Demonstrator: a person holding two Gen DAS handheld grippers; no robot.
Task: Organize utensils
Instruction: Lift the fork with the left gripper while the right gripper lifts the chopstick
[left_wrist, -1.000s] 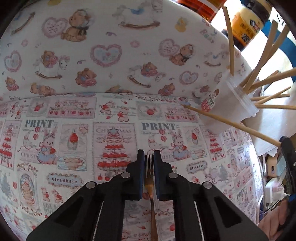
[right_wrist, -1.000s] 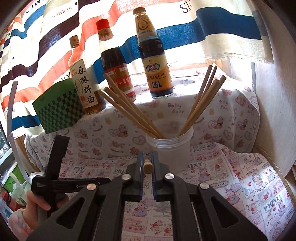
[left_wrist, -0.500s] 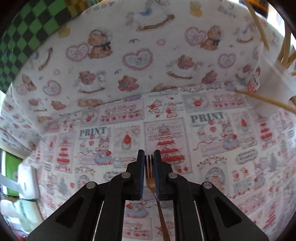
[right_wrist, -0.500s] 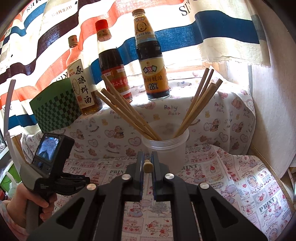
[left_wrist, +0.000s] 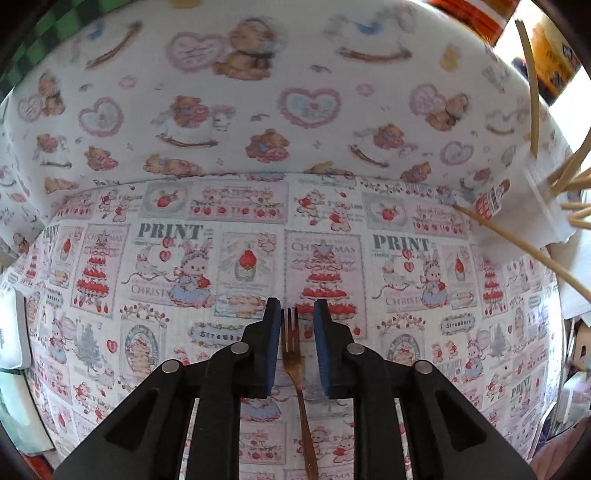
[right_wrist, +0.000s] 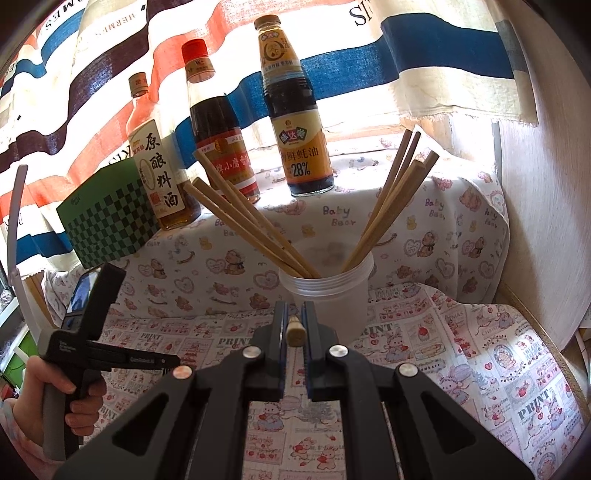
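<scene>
Left tool (left_wrist: 295, 325) opening, fork (left_wrist: 291, 343) loose between jaws; right tool (right_wrist: 294, 325) pinched wooden handle (right_wrist: 294, 331). Best regrip fork squarely; cup (right_wrist: 332, 299) at 2 o'clock.

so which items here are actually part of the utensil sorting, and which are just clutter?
Part of the job:
- fork, between the opening left gripper fingers, pads off it
- plastic cup holding chopsticks
- wooden-ended utensil clamped in the right gripper

Just lying about:
- three sauce bottles
- green checkered box
- printed tablecloth
</scene>
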